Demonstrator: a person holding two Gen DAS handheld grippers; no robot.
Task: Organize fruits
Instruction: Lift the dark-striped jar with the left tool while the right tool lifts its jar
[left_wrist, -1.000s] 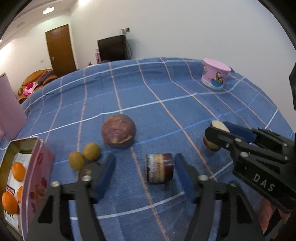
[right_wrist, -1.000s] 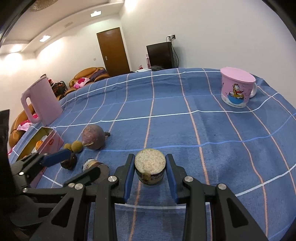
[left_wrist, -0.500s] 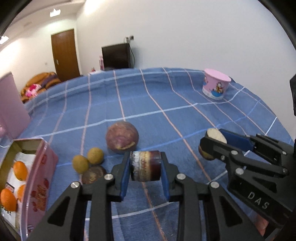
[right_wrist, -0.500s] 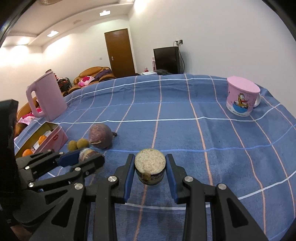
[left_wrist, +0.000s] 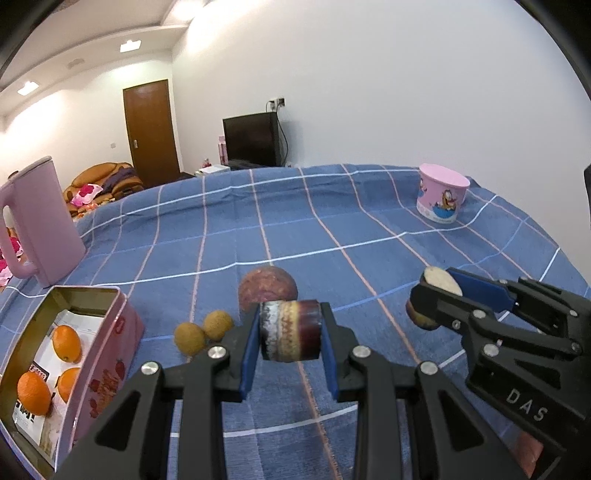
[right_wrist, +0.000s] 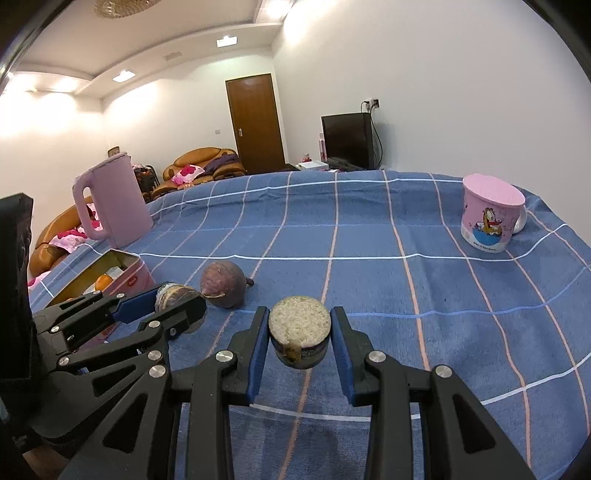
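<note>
Left wrist view: the left tongs have just closed and now pinch a purple fruit half by its ends, above the table with the open tin of oranges at near left. The right tongs pinch the other half, cut face up. Farther off lie two small green fruits and a round purple fruit; the smooth rind could slip, dropping a half.
</note>
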